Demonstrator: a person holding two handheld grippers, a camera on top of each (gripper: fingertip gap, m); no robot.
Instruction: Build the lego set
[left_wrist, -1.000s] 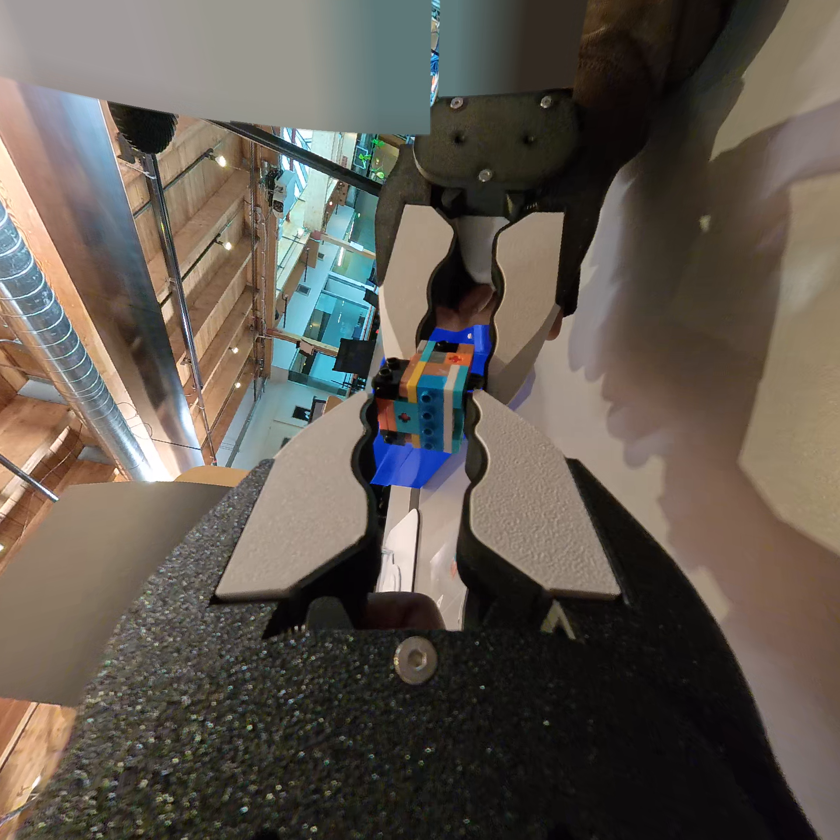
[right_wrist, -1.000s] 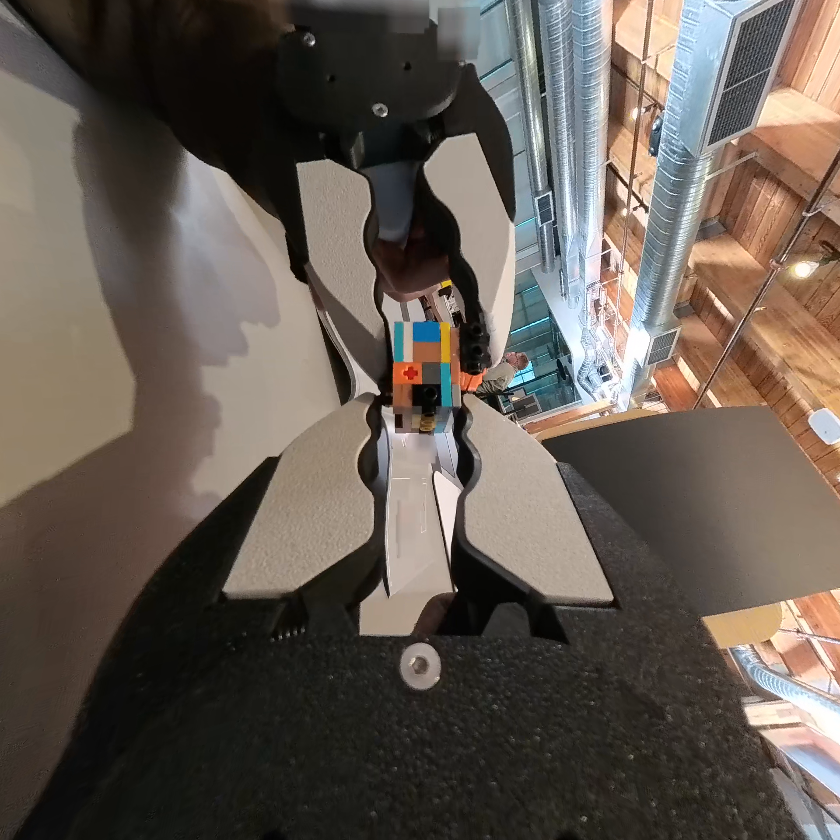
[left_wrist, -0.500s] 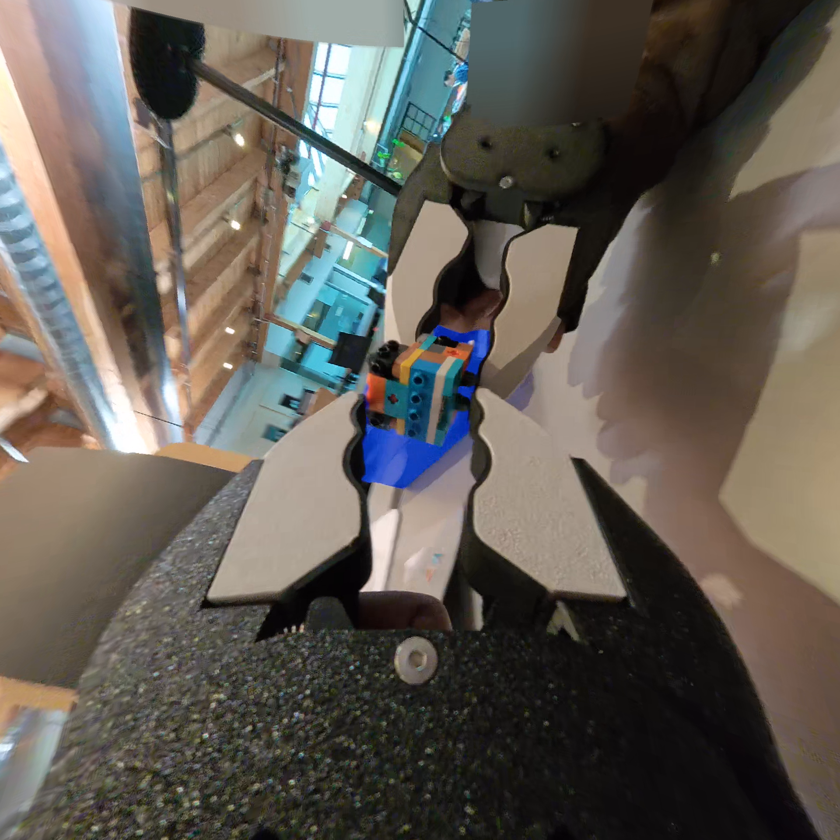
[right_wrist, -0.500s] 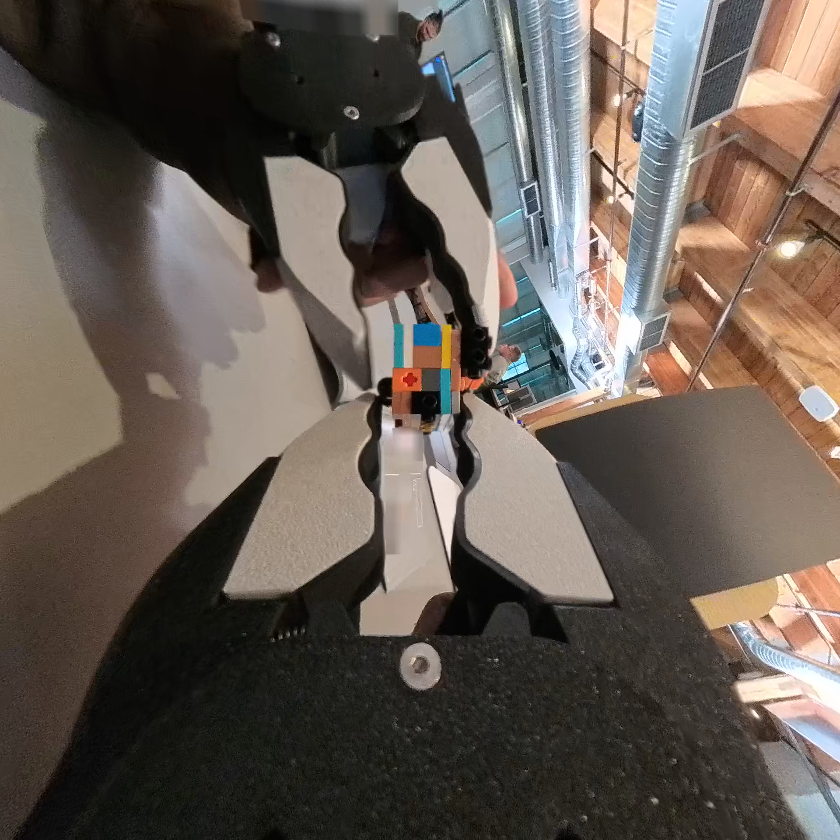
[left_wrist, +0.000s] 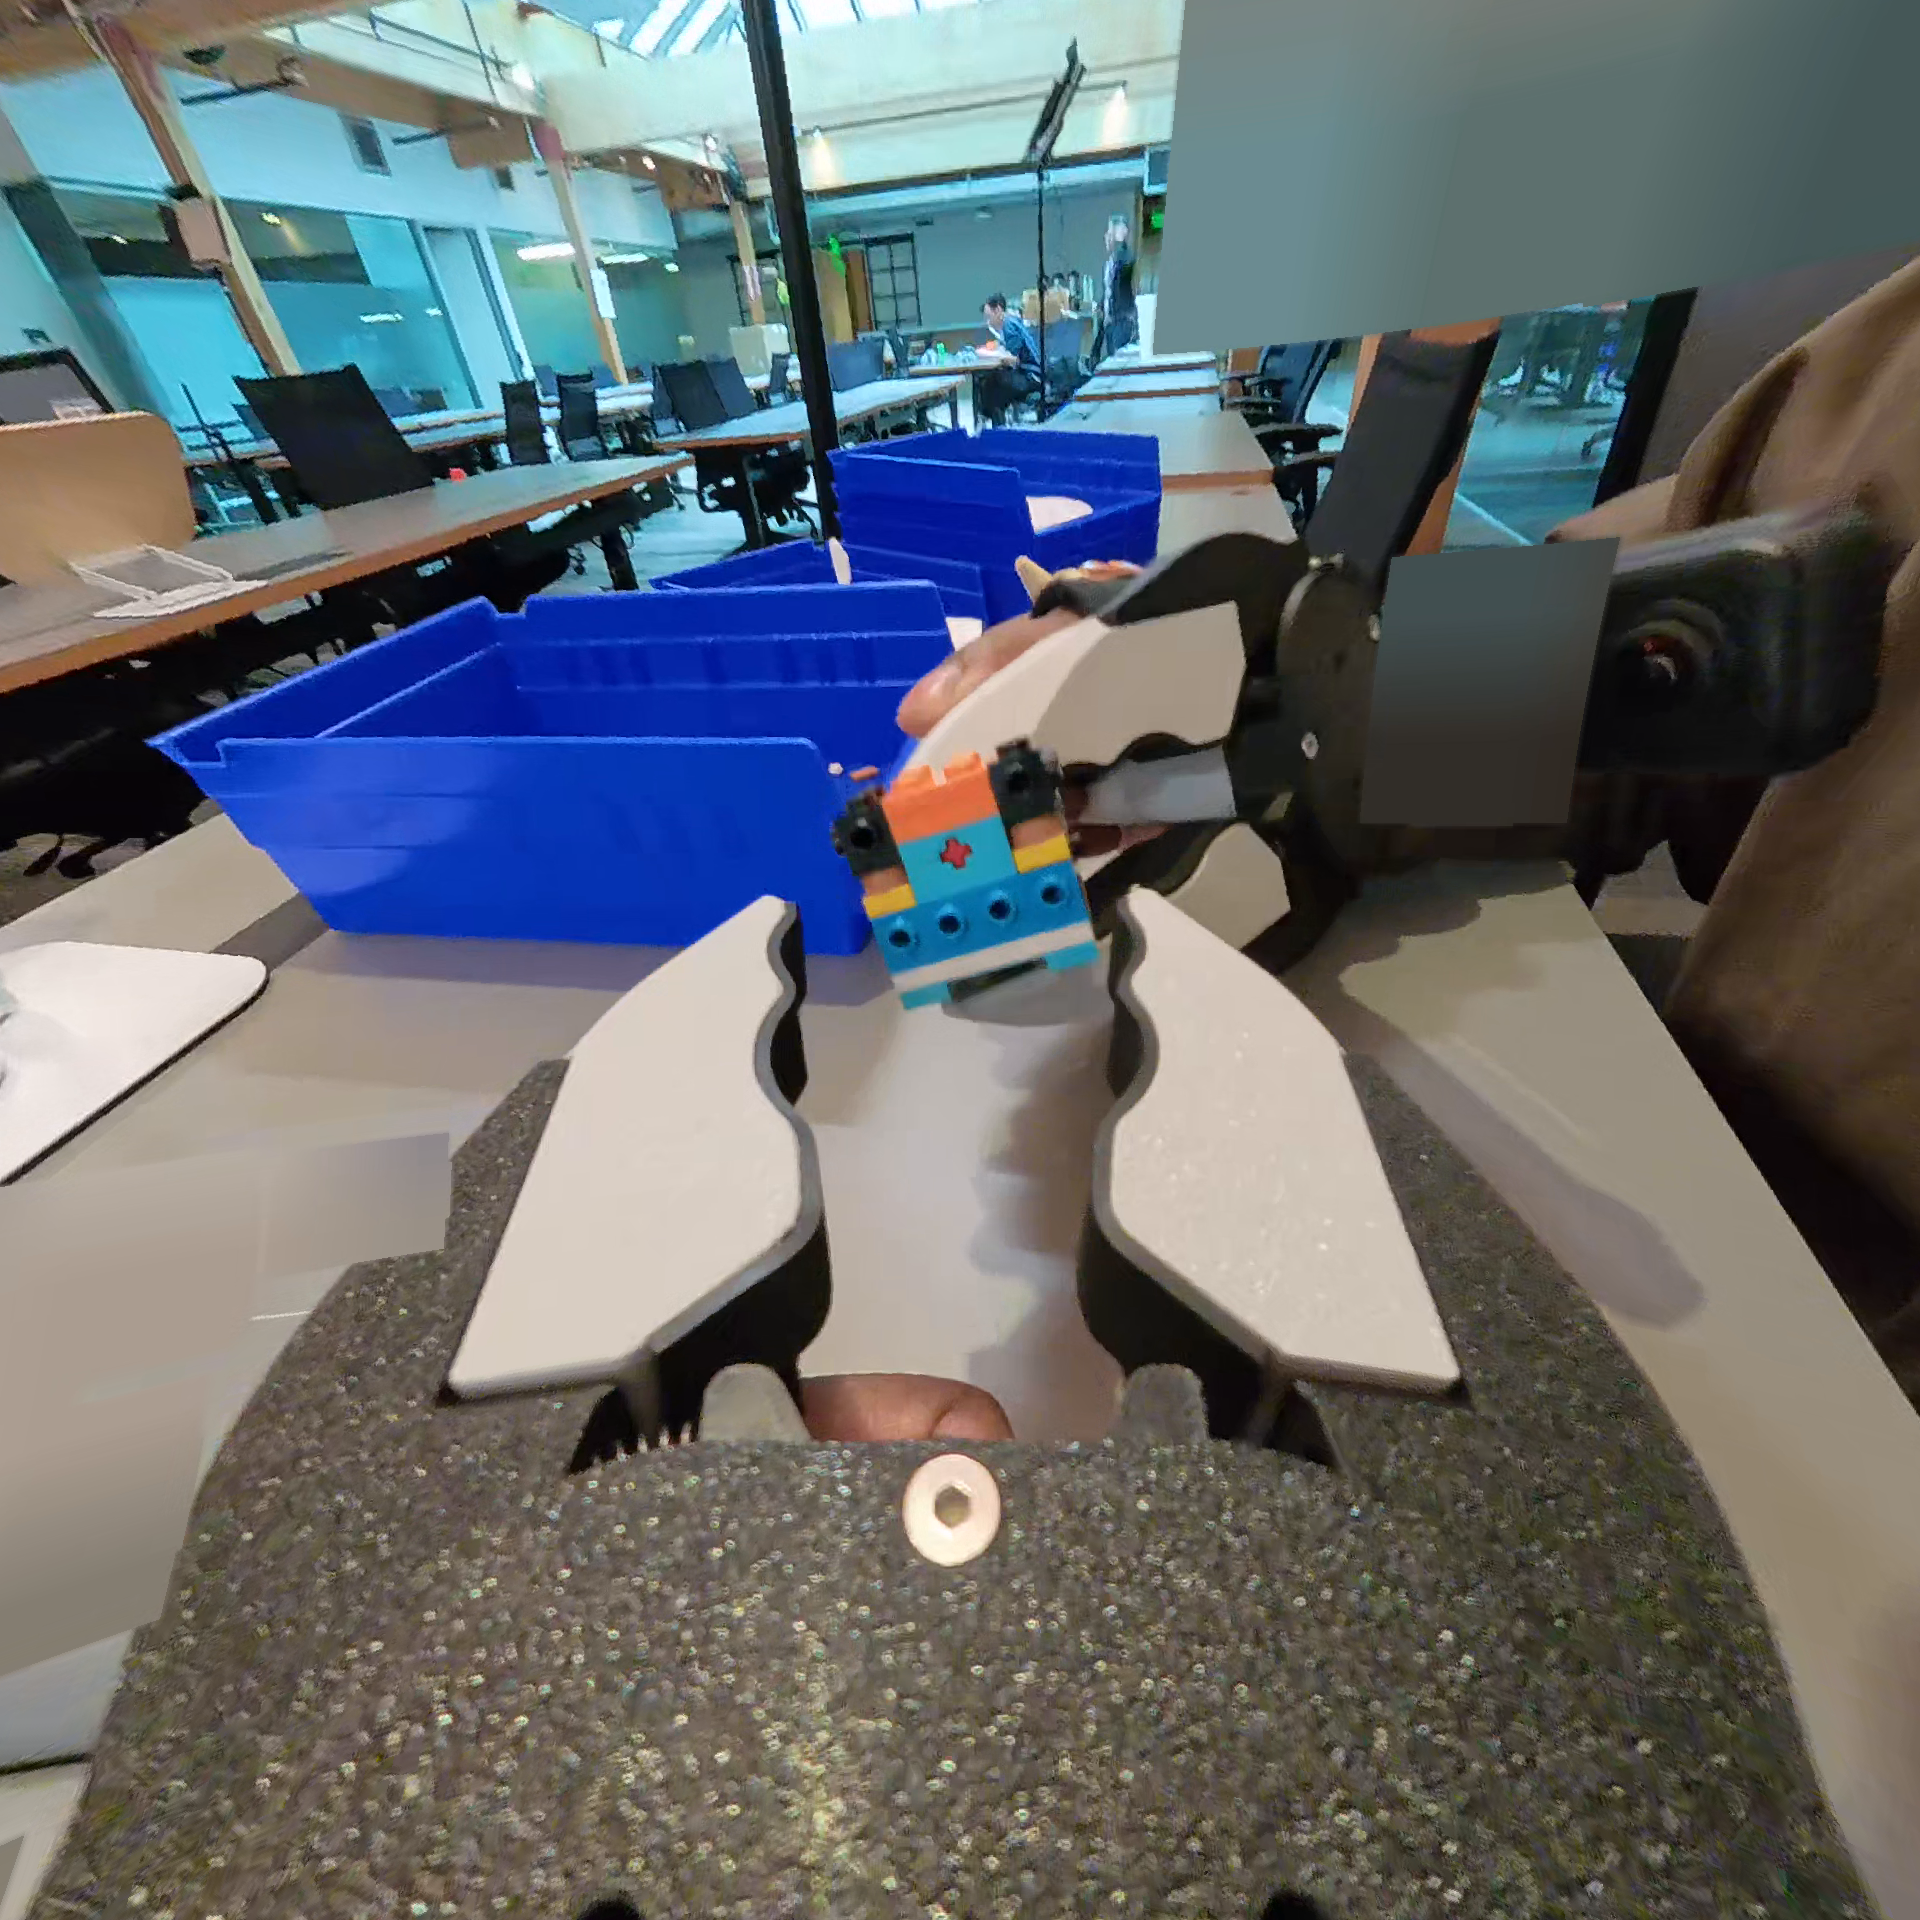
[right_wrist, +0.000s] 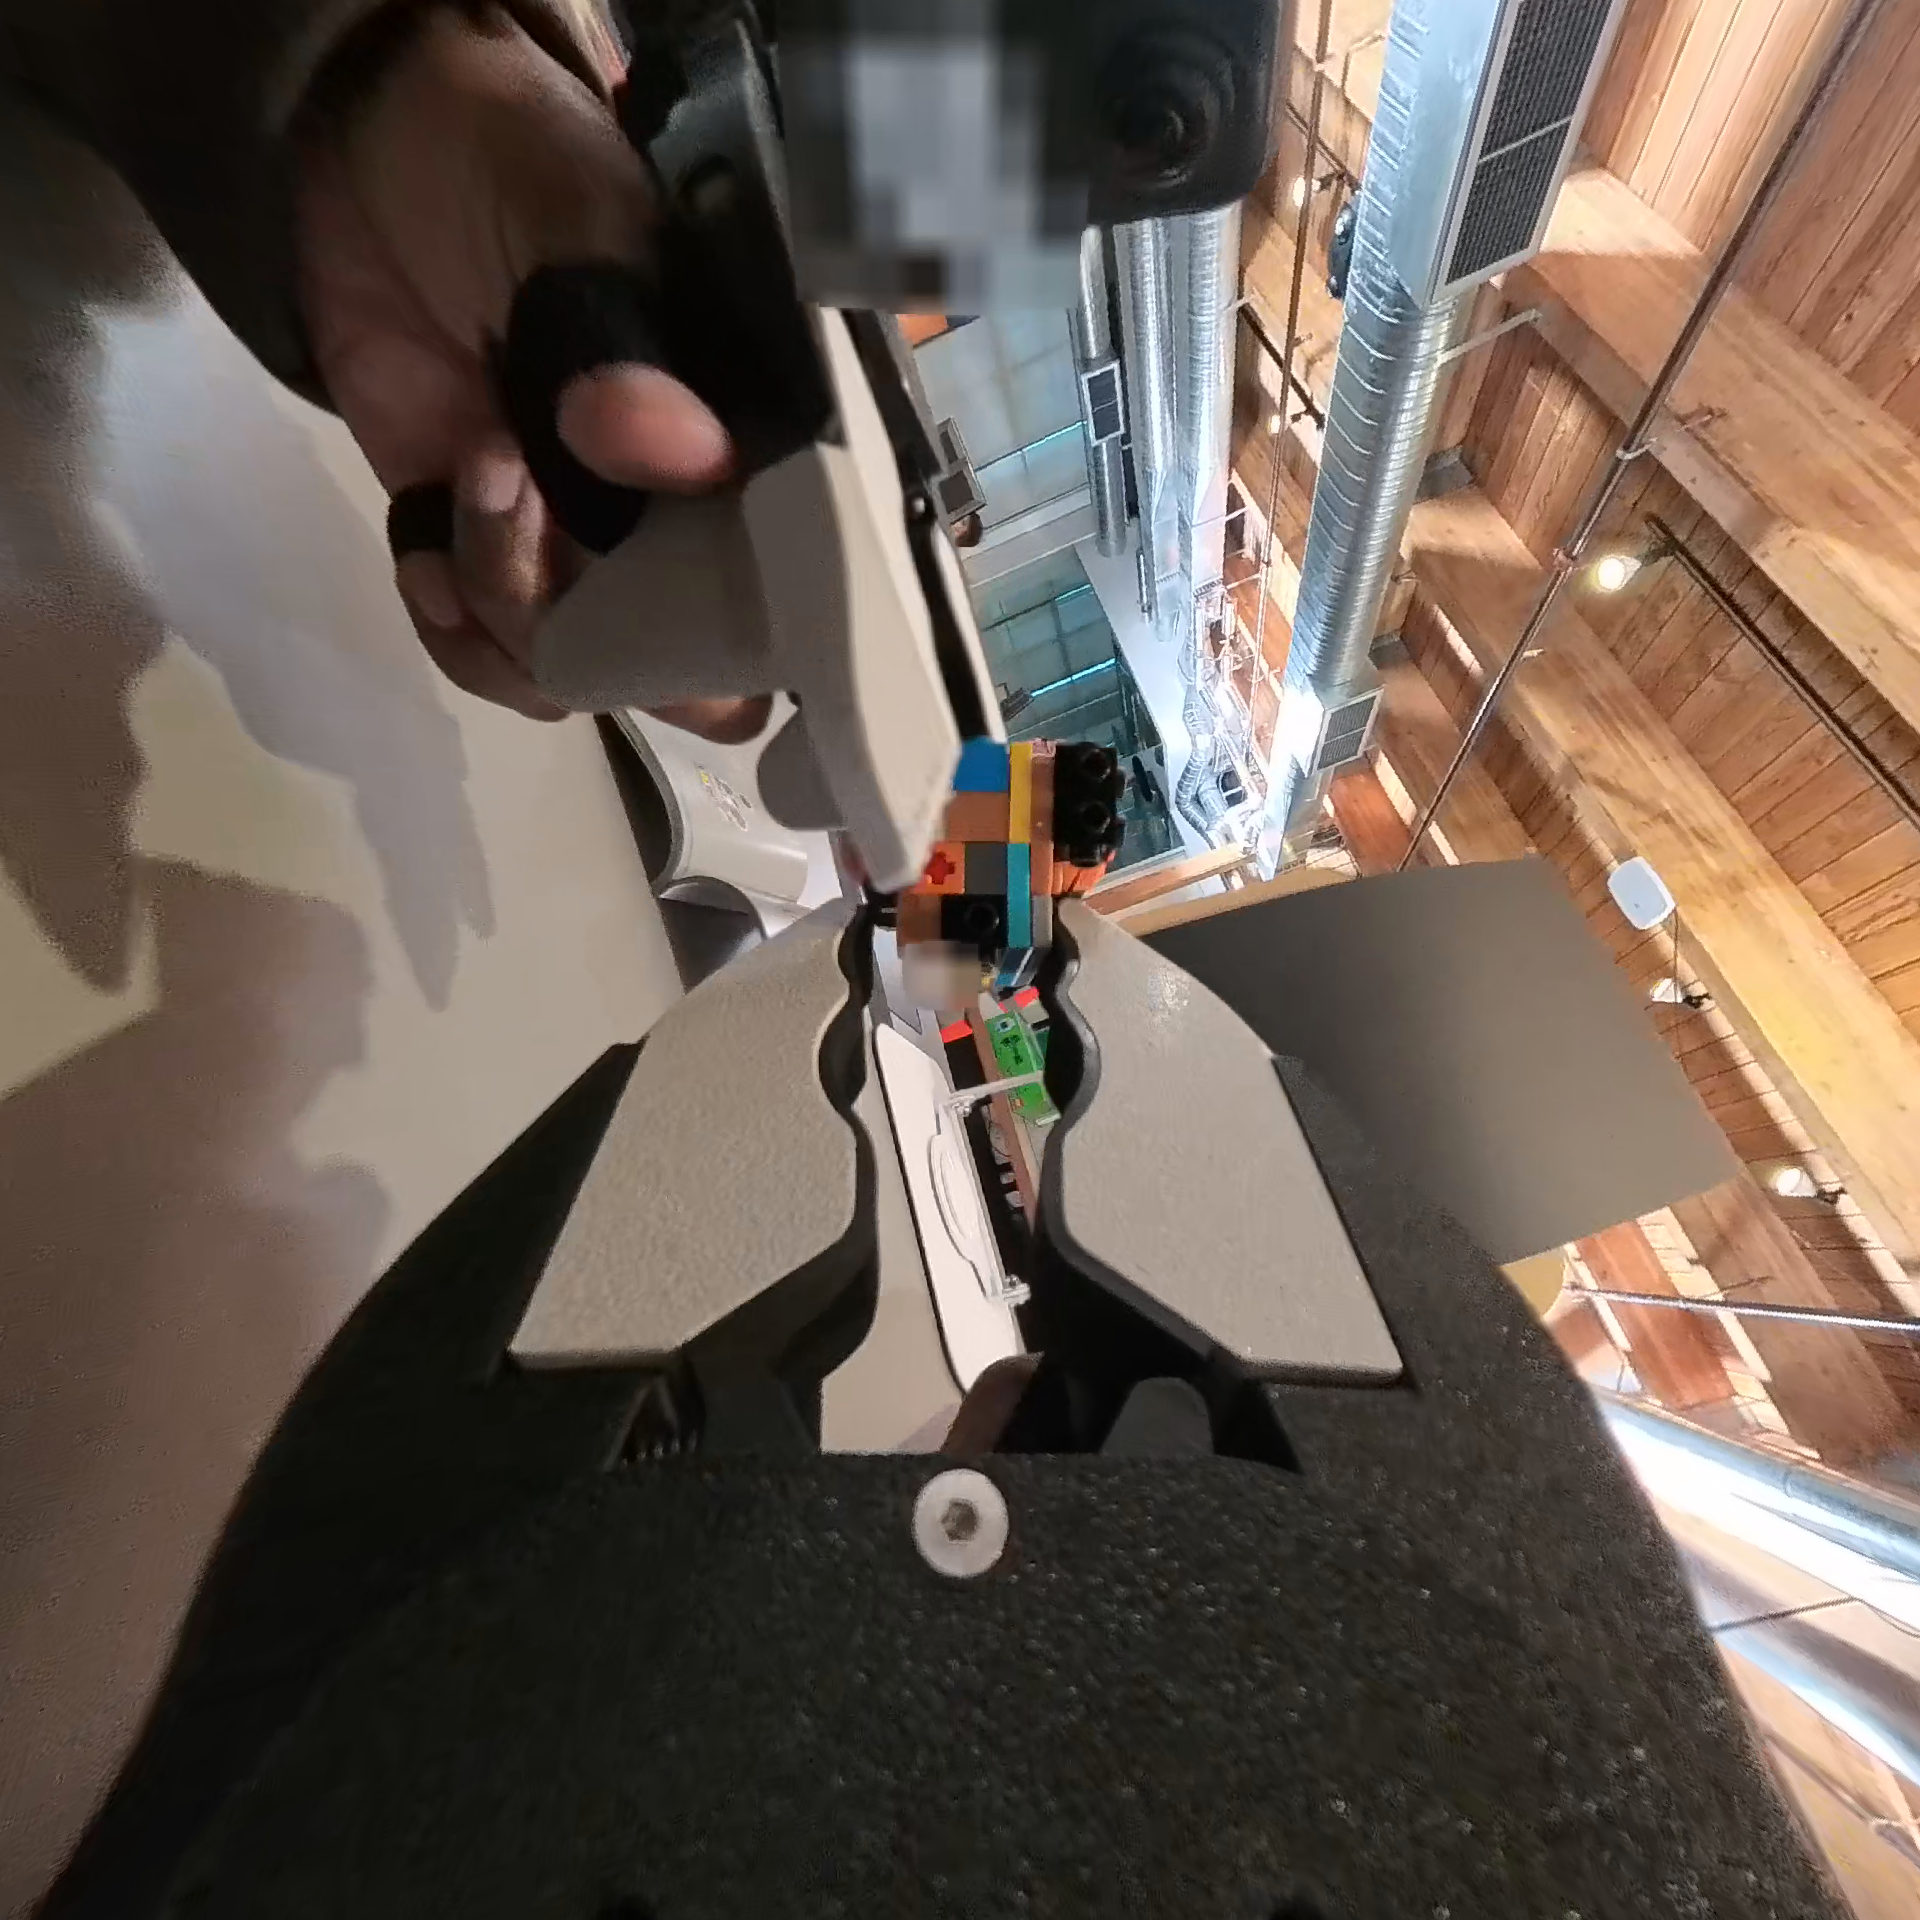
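Observation:
A small multicoloured lego block (left_wrist: 966, 883), orange, teal, blue and black with a red cross, is held in the air above the grey table (left_wrist: 416, 1039). My right gripper (right_wrist: 966, 925) is shut on the block (right_wrist: 987, 862). In the left wrist view the right gripper (left_wrist: 1081, 790) reaches in from the right, turned on its side. My left gripper (left_wrist: 954, 914) is open, its fingertips (left_wrist: 1132, 935) either side of the block with a gap on the left. One left finger (right_wrist: 831, 675) lies against the block's side in the right wrist view.
A long blue bin (left_wrist: 520, 810) stands on the table just behind the block, with more blue bins (left_wrist: 997, 499) farther back. A white pad (left_wrist: 104, 1018) lies at the left. A person's brown sleeve (left_wrist: 1818, 727) fills the right side. The table's right edge is near. Left and right tips are no more than a few centimetres apart.
My left gripper has opened off the block and swung round to a level view. My right gripper still holds the block.

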